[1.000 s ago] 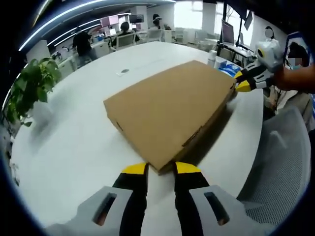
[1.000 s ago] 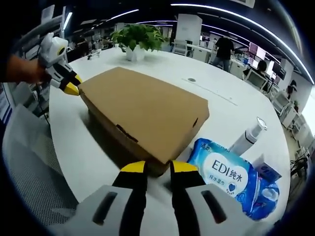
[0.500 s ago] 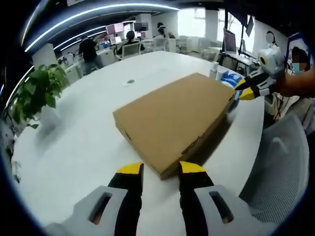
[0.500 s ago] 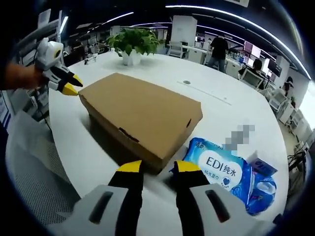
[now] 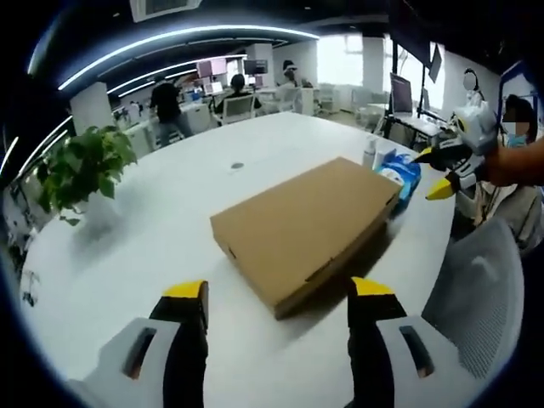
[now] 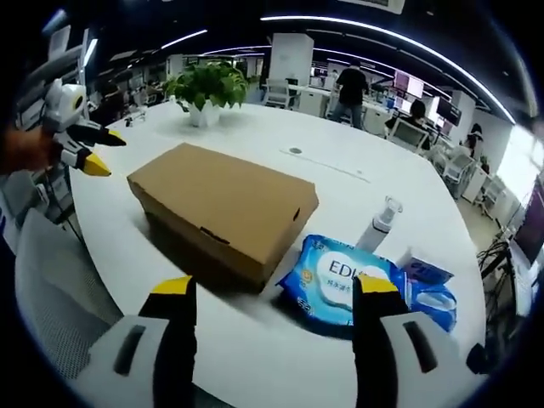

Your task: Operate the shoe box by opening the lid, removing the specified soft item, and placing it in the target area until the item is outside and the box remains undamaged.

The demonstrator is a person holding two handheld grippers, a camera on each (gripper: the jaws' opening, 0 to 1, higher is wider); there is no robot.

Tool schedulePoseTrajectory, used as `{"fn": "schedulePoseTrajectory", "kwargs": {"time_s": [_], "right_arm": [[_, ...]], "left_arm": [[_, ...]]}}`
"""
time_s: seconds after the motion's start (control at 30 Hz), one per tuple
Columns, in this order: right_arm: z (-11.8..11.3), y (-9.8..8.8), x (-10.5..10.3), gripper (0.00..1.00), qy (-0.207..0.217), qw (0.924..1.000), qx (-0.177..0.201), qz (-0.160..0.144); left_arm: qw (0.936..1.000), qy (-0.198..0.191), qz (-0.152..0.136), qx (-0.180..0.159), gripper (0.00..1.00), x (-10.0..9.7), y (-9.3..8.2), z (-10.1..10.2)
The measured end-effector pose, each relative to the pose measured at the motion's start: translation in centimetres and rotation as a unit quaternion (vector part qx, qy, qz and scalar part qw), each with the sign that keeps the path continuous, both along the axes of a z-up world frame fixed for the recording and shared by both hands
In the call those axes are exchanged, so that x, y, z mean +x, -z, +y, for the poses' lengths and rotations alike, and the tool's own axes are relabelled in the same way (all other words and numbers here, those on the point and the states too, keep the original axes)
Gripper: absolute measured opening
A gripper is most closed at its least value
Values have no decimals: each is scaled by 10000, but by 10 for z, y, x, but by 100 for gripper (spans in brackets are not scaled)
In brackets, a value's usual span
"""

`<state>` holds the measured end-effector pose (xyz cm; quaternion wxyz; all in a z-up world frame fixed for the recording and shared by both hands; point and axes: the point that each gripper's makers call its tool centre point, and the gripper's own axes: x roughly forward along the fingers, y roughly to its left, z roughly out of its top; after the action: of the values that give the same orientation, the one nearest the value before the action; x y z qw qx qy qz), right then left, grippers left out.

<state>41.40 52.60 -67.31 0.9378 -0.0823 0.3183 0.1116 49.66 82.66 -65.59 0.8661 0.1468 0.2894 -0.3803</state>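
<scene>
Both grippers have pulled back from the closed cardboard shoe box (image 5: pixel 308 228) and spread their jaws wide. Left gripper (image 5: pixel 279 291) and right gripper (image 6: pixel 270 285) hold off opposite ends; the box lies on the white table (image 5: pixel 161 229), a blue wipes pack (image 6: pixel 340 274) just beside it.

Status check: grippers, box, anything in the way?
Left gripper and right gripper open, clear of box. Shoe box on table, lid shut. Wipes pack touching its corner; spray bottle behind.
</scene>
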Motion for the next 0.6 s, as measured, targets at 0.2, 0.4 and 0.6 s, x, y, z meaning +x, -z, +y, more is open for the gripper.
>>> {"fn": "schedulePoseTrajectory", "kwargs": {"time_s": [0.2, 0.4, 0.6], "right_arm": [[-1, -15, -23, 79, 153, 9998, -80, -101], [5, -26, -43, 83, 229, 9995, -159, -180], [14, -36, -65, 88, 395, 9987, -205, -240]], "left_arm": [[10000, -29, -35, -36, 72, -14, -9, 11], [9998, -27, -110, -136, 73, -31, -19, 25], [9996, -12, -72, -260, 77, -47, -22, 37]]}}
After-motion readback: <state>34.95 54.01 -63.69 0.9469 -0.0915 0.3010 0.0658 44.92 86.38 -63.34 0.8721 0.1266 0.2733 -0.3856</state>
